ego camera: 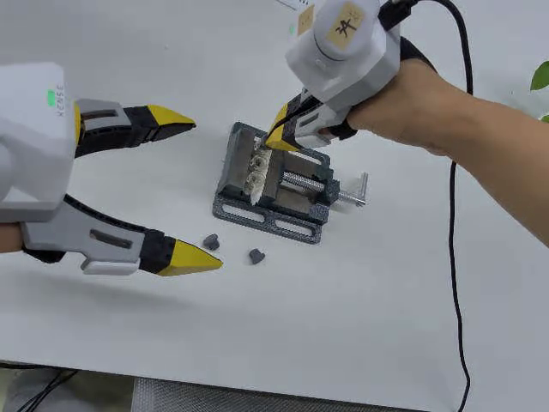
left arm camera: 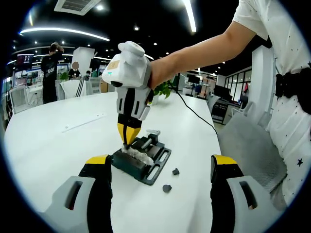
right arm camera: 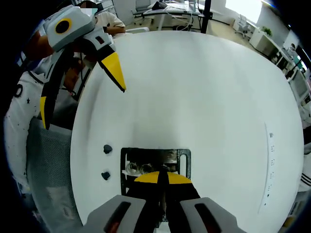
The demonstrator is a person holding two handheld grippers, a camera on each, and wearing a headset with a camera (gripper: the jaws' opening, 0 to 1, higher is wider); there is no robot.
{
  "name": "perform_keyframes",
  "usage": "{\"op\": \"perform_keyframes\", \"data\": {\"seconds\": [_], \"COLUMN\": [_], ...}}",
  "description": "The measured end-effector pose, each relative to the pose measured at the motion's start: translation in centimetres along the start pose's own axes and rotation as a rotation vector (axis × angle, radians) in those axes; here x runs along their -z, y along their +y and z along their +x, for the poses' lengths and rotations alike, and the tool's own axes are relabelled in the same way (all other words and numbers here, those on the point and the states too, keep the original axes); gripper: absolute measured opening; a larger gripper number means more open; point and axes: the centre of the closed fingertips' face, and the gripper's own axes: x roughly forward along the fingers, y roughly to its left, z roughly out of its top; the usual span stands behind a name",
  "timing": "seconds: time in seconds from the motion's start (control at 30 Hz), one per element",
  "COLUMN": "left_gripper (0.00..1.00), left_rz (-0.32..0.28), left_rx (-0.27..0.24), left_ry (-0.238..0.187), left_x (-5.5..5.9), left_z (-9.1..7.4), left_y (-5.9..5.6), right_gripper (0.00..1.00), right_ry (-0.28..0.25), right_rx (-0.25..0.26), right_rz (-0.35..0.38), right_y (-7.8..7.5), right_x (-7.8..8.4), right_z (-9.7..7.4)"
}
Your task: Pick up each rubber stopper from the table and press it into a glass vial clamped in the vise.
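Left tongs [ego camera: 206, 193] spread, right tongs [ego camera: 274, 142] closed, partly hiding clamped vials [ego camera: 255, 177]

A round tan sticker [ego camera: 346, 24] on top of the right gripper [ego camera: 273, 142] is carrying one dark handwritten character, not clearly legible. A short printed code [ego camera: 59, 99] is running along the left gripper [ego camera: 206, 193], too small to read.

vise [ego camera: 257, 211]: matt grey metal | vials [ego camera: 256, 172]: clear glass | stoppers [ego camera: 211, 242]: dark matt rubber | table [ego camera: 386, 300]: smooth white

Two stoppers [ego camera: 211, 242] [ego camera: 256, 255], one vise [ego camera: 266, 220]
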Motion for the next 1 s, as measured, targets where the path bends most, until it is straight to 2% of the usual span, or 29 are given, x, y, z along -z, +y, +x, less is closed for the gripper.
{"op": "perform_keyframes", "data": {"seconds": [0.37,0.57,1.0], "left_gripper": [0.82,0.82,0.82], "left_rz": [-0.002,-0.002,0.000], "left_rx": [-0.002,0.000,-0.001], "left_ry": [-0.005,-0.008,-0.012], "left_x": [-0.06,-0.13,-0.30], "left_z": [0.07,0.22,0.24], "left_y": [0.13,0.16,0.24], "right_gripper": [0.00,0.00,0.00], "right_ry": [0.012,0.017,0.029], "right_rx": [-0.005,0.001,0.018], "right_rz": [0.007,0.003,-0.016], "right_y": [-0.01,0.35,0.06], "right_x": [0.07,-0.04,0.03], "right_z": [-0.02,0.00,0.15]}}
